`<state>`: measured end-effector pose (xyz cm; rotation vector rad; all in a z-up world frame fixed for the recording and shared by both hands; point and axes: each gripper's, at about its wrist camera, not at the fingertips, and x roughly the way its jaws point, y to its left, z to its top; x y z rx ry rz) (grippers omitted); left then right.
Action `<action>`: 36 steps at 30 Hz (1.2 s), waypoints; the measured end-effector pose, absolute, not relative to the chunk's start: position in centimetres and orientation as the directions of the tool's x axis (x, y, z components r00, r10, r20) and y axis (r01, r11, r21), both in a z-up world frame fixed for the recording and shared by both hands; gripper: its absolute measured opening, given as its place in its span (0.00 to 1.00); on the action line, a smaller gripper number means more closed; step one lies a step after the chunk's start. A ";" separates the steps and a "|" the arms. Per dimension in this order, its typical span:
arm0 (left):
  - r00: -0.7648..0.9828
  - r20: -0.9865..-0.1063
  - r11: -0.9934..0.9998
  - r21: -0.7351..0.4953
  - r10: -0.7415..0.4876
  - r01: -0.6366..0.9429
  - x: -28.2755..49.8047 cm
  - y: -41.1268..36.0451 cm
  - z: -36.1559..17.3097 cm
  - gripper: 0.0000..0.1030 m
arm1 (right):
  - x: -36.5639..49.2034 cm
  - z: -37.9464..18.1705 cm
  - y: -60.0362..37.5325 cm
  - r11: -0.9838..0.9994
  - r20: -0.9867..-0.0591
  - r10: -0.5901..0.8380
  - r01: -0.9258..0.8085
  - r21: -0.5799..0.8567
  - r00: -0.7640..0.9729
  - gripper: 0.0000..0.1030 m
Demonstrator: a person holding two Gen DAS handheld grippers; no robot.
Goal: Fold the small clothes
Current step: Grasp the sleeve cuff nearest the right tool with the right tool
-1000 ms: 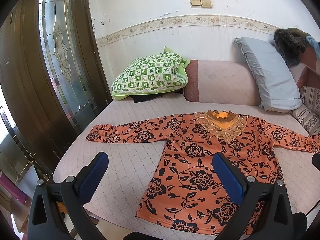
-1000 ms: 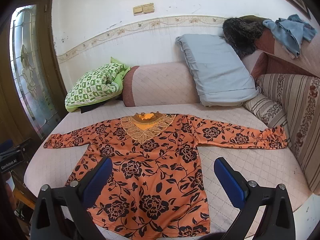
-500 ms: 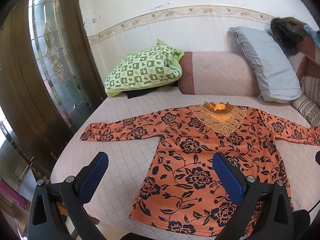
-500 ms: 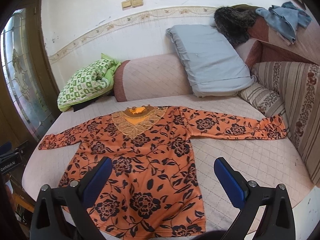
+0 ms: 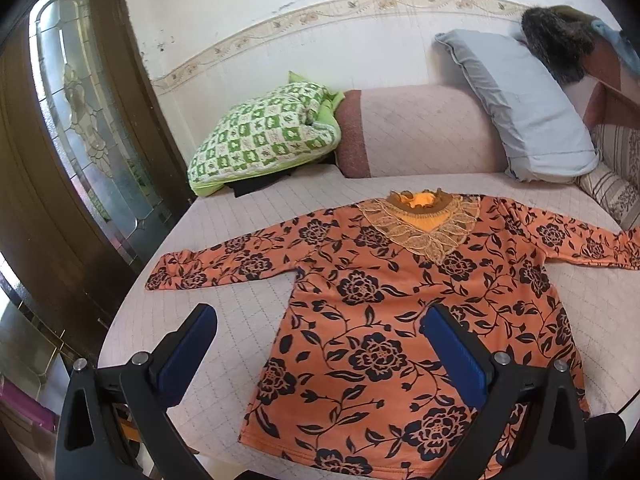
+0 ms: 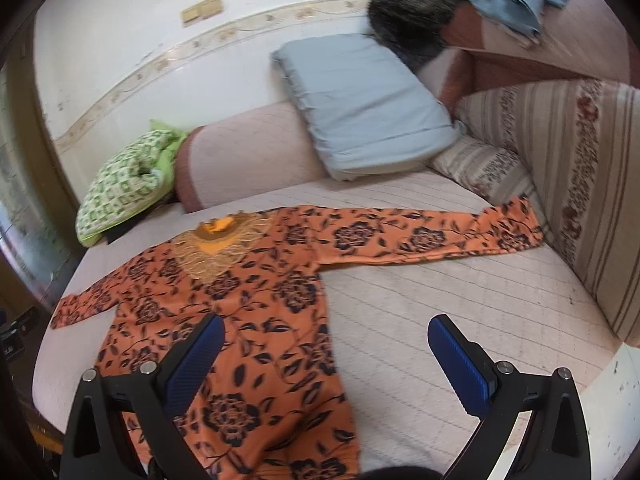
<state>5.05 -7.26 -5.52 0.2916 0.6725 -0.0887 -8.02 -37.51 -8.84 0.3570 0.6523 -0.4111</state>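
Note:
An orange long-sleeved top with black flowers [image 5: 400, 304] lies flat, face up, on the pink quilted couch seat [image 5: 224, 320], both sleeves spread out. It also shows in the right wrist view [image 6: 248, 312]. Its gold lace collar [image 5: 424, 224] points to the backrest. My left gripper [image 5: 320, 344] is open and empty, above the top's lower left side. My right gripper [image 6: 326, 356] is open and empty, above the top's right edge, its right sleeve [image 6: 432, 236] stretched ahead.
A green checked pillow [image 5: 264, 136] and a grey pillow [image 5: 520, 112] lean on the backrest. A striped couch arm [image 6: 580, 184] bounds the right side. A glass-panelled wooden door [image 5: 80, 128] stands left. The seat's front edge is just below both grippers.
My left gripper has moved forward and a little left toward the top. My right gripper has swung right and tilted, so the top sits further left in its view.

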 end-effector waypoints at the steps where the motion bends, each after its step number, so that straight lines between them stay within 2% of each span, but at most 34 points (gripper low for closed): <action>1: 0.780 -0.626 0.955 0.239 0.012 0.178 5.1 -7.6 -5.6 1.00 | -8.1 -9.1 -38.3 0.851 -0.649 -0.257 0.486 0.199 0.716 0.99; 10: 0.755 -0.655 0.943 0.224 -0.041 0.245 5.8 -10.9 -6.3 1.00 | -9.1 -9.8 -42.1 0.799 -0.660 -0.304 0.561 0.216 0.687 0.99; 14: 0.675 -0.727 0.933 0.146 -0.125 0.330 6.5 -12.7 -8.1 1.00 | -9.1 -10.7 -44.4 0.789 -0.665 -0.317 0.577 0.210 0.676 0.99; 17: 0.563 -0.806 0.916 0.068 -0.183 0.396 7.0 -14.2 -10.7 1.00 | -9.9 -12.3 -48.9 0.749 -0.644 -0.294 0.589 0.303 0.706 0.99; 19: 0.478 -0.852 0.905 0.011 -0.214 0.424 7.2 -14.9 -12.8 1.00 | -10.9 -14.2 -53.2 0.670 -0.628 -0.286 0.620 0.409 0.724 0.97; 20: 0.440 -0.867 0.901 -0.023 -0.234 0.433 7.2 -15.1 -13.6 1.00 | -11.4 -15.3 -55.3 0.627 -0.618 -0.282 0.629 0.460 0.733 0.93; 21: 0.420 -0.875 0.900 -0.042 -0.242 0.433 7.3 -15.1 -14.0 1.00 | -11.8 -16.4 -57.5 0.577 -0.614 -0.274 0.637 0.511 0.740 0.87; 24: 0.400 -0.879 0.903 -0.075 -0.260 0.422 7.0 -15.3 -15.2 1.00 | -12.7 -19.5 -63.5 0.427 -0.586 -0.291 0.651 0.628 0.756 0.83; 27: 0.399 -0.876 0.897 -0.079 -0.270 0.434 6.8 -15.2 -16.2 1.00 | -12.0 -22.2 -68.5 0.328 -0.599 -0.297 0.668 0.668 0.744 0.73; 30: 0.413 -0.877 0.899 -0.044 -0.243 0.436 7.1 -14.8 -16.5 1.00 | -11.2 -24.3 -72.5 0.220 -0.586 -0.304 0.654 0.724 0.751 0.71; 36: 0.445 -0.870 0.926 -0.033 -0.212 0.376 9.3 -14.1 -16.8 1.00 | -8.8 -25.2 -77.5 0.120 -0.617 -0.402 0.707 0.697 0.676 0.65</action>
